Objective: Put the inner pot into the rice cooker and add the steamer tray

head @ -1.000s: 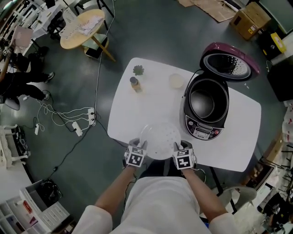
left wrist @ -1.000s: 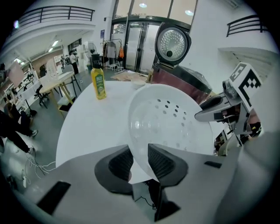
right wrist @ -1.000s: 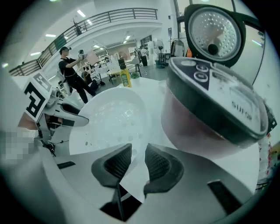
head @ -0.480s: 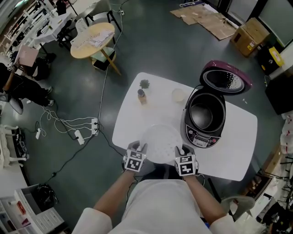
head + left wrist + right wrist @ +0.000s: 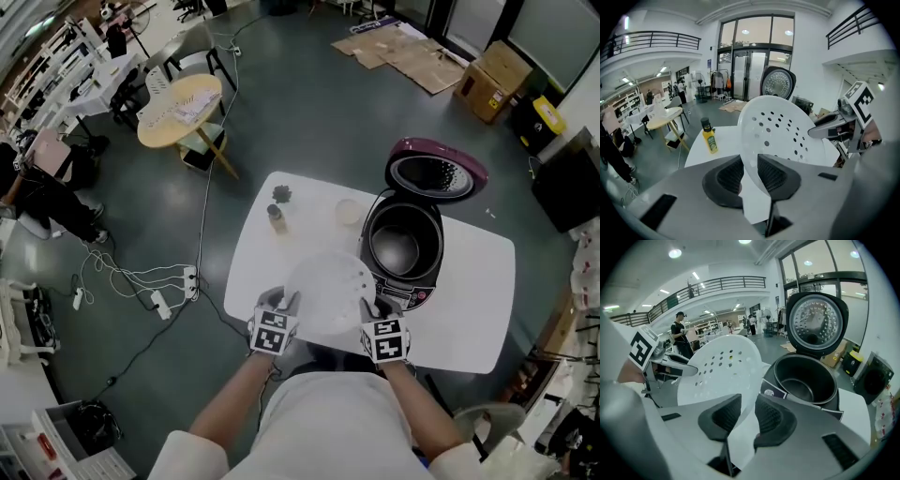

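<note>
A white perforated steamer tray (image 5: 328, 292) hangs in the air above the table's near edge, held from both sides. My left gripper (image 5: 282, 314) is shut on its left rim (image 5: 749, 171). My right gripper (image 5: 373, 314) is shut on its right rim (image 5: 744, 420). The rice cooker (image 5: 401, 249) stands just beyond the tray to the right, its maroon lid (image 5: 436, 173) raised. The dark inner pot (image 5: 805, 378) sits inside the cooker body. In the right gripper view the pot's mouth lies open just right of the tray (image 5: 722, 369).
On the white table (image 5: 469, 300) stand a small yellow bottle (image 5: 276, 218), a tiny plant (image 5: 281, 194) and a small white dish (image 5: 348, 212). A round wooden table (image 5: 180, 108) and floor cables (image 5: 155, 281) lie to the left. Cardboard boxes (image 5: 492, 80) sit at the far right.
Both grippers have lifted the steamer tray off the table's near edge and carried it up and toward the cooker. The head view has shifted, so the table sits lower and further right.
</note>
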Demonstrator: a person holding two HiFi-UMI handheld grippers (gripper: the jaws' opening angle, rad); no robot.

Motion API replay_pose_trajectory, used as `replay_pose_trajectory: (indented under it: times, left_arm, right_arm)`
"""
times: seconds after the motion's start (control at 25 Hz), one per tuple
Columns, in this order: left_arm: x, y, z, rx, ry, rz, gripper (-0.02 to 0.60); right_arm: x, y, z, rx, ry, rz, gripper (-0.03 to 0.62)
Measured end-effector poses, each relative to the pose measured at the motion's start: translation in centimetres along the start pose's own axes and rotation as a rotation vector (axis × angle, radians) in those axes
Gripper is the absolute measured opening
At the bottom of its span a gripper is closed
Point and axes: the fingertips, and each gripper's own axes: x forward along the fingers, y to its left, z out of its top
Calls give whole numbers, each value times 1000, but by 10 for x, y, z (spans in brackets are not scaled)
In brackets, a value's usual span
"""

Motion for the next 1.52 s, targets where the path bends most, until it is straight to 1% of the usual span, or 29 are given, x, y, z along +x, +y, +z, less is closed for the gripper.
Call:
replay_pose_trajectory:
  times: [0.36, 0.68, 0.8, 0.92, 1.0, 1.24, 1.4, 1.52]
  left_arm:
    - [19, -29, 59, 43, -43, -23, 101]
    - [49, -66, 117, 103, -69, -47, 101]
    - [65, -78, 135, 129, -83, -50, 101]
    - [82, -89, 145, 149, -90, -59, 101]
    - [93, -98, 150, 157, -87, -65, 101]
    - [125, -125, 164, 169, -52, -82, 103]
    - [145, -131, 172, 199, -39, -72, 106]
    - [164, -133, 171, 214, -13, -57, 109]
  right_arm:
    - [-22, -52, 25, 20, -54, -42, 104]
    - [-35, -116, 38, 59, -86, -92, 106]
    - [-37, -141, 41, 77, -102, -97, 106]
    - [-37, -162, 42, 81, -107, -113, 106]
    - [-35, -176, 39, 78, -92, -133, 106]
    - [-28, -220, 26, 107, -38, -173, 107]
    - [-20, -240, 25, 109, -29, -181, 107]
    - [-9, -254, 23, 101, -14, -189, 109]
